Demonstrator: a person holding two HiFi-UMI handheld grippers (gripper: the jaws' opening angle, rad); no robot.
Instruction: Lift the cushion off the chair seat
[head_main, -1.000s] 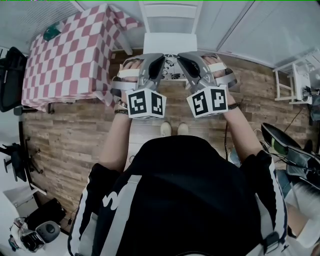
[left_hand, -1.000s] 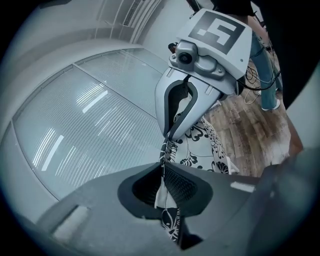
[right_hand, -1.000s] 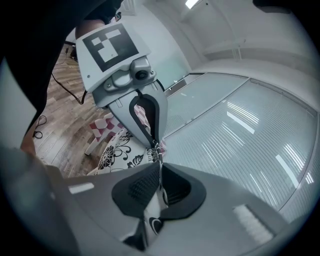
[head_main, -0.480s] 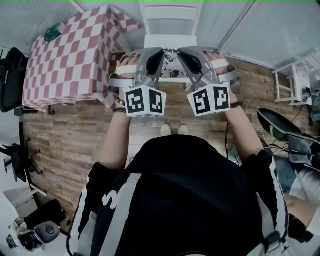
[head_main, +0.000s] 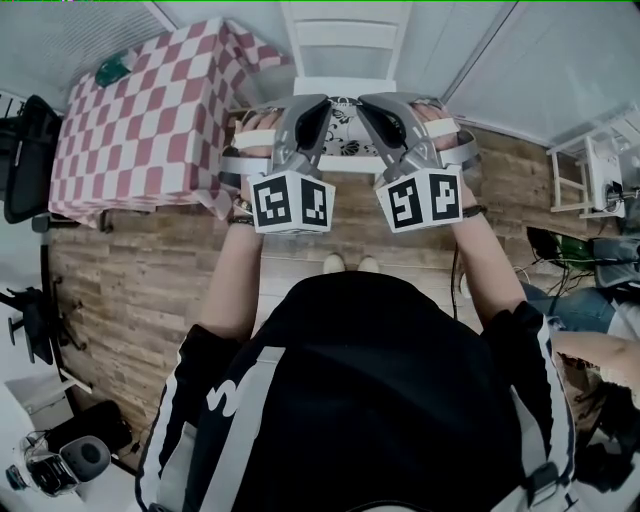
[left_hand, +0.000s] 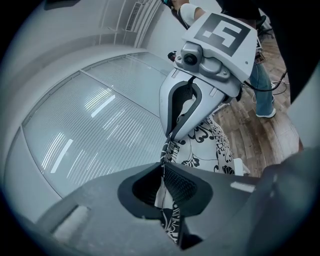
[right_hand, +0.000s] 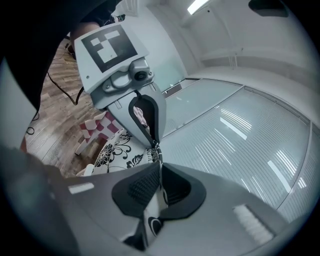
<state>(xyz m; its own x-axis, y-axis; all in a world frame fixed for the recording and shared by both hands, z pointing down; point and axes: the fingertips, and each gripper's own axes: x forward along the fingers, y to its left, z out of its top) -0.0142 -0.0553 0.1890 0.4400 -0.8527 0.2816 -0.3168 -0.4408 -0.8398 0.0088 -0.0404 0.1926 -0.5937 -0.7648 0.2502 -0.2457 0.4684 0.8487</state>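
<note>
The cushion (head_main: 344, 134), white with black flowers, hangs above the white chair (head_main: 345, 84) between my two grippers. My left gripper (head_main: 303, 117) is shut on its left edge. The fabric is pinched between the ribbed pads in the left gripper view, where the left gripper (left_hand: 163, 171) holds the cushion (left_hand: 209, 145). My right gripper (head_main: 386, 117) is shut on the right edge. In the right gripper view, the right gripper (right_hand: 160, 176) clamps the same cushion (right_hand: 116, 150). Each gripper view shows the other gripper across the cloth.
A table with a red and white checked cloth (head_main: 140, 110) stands close on the chair's left. A black office chair (head_main: 20, 150) is at the far left, a small white stand (head_main: 590, 165) at the right. Frosted glass panels (left_hand: 100, 115) lie behind the chair.
Both grippers have risen together with the cushion held between them. The cushion now hangs higher over the chair seat.
</note>
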